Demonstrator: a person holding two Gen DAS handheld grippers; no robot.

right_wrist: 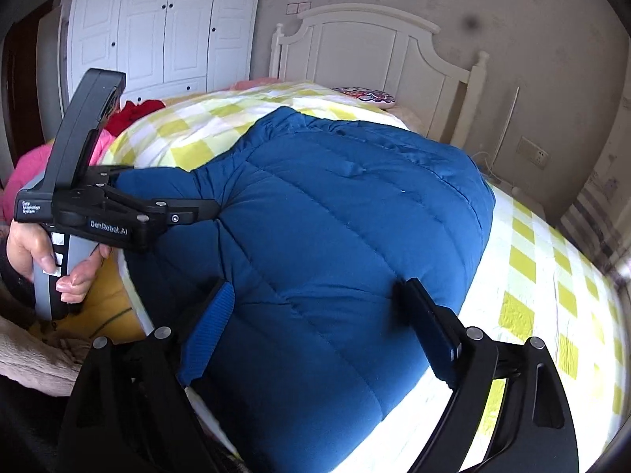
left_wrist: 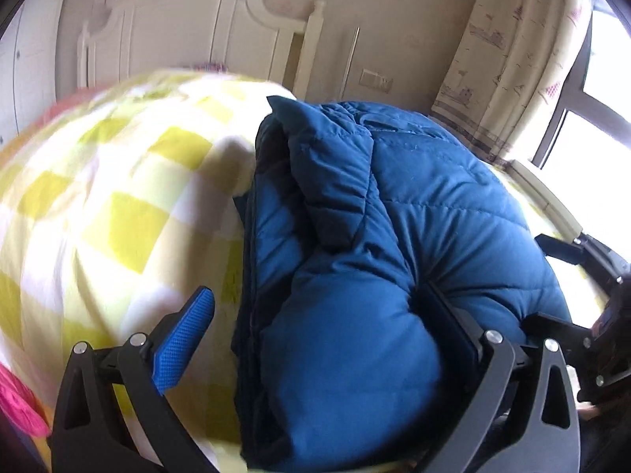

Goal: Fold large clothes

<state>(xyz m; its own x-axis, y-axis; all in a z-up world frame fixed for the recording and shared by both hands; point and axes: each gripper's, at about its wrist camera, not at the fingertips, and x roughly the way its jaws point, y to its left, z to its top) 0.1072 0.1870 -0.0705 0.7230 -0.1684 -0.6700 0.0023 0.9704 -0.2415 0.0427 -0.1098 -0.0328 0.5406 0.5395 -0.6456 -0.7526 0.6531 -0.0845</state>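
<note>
Directly ahead of and below both pairs of fingers lies the thick, quilted blue down jacket (right_wrist: 323,228), spread over the yellow-and-white checked bedspread (right_wrist: 552,299) with its near hem at the bed's front edge and its long axis running away from the fingers toward the white wooden headboard (right_wrist: 374,51). In the right wrist view the right gripper (right_wrist: 319,335) stands with its jaws spread wide, the blue-padded finger (right_wrist: 209,335) and the dark finger straddling the puffy near edge of the jacket; the pads hover at its surface without visibly pressing in, so I judge nothing is grasped here. The left gripper (left_wrist: 315,331) sits at the jacket's left side, where a folded flap and dark lining pile up along that edge. Its jaws are also spread: the blue-padded finger (left_wrist: 183,341) stands free over the bedspread, well clear of the fabric, while the other finger is sunk into a bulge of the jacket, pushing against it rather than pinching it. From the right wrist view that same gripper reaches in from the left, level with the jacket's side, held in a person's hand (right_wrist: 47,252) curled round the grey grip. Both tools tilt downward toward the bed. The right one looks nearer to the hem and seems better placed to take it for a fold toward the headboard.
</note>
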